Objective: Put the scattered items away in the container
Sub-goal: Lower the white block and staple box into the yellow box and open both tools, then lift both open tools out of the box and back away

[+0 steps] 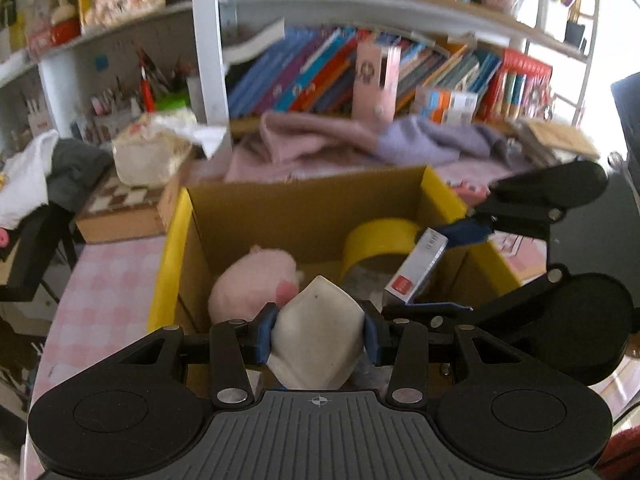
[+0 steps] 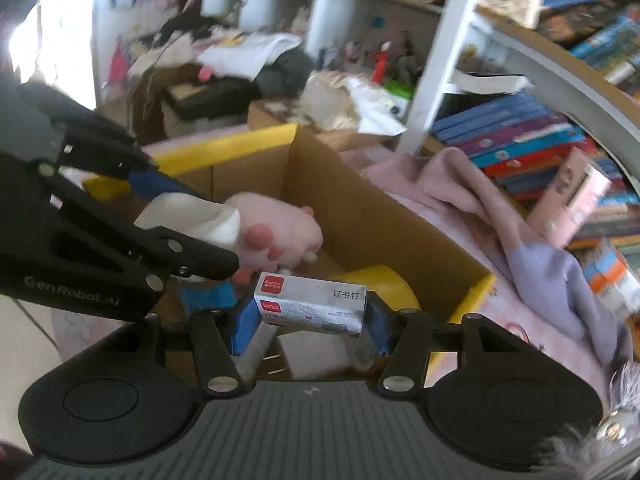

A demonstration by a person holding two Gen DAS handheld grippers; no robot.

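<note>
A cardboard box with yellow flaps (image 1: 304, 208) (image 2: 376, 216) stands open on the pink table. Inside lie a pink plush toy (image 1: 252, 280) (image 2: 276, 228) and a yellow tape roll (image 1: 380, 240) (image 2: 384, 284). My left gripper (image 1: 318, 334) is shut on a white folded cloth-like item (image 1: 320, 332) (image 2: 200, 212) and holds it over the box's near edge. My right gripper (image 2: 312, 322) is shut on a white and red staples box (image 2: 312, 304) (image 1: 416, 272) and holds it over the box's right side, close beside the left gripper.
Pink and lilac cloths (image 1: 360, 144) (image 2: 520, 232) lie behind the box. A bookshelf with books (image 1: 360, 72) stands at the back. A chessboard box (image 1: 120, 208) with a bag on it sits to the left. A pink carton (image 1: 376, 80) stands upright behind.
</note>
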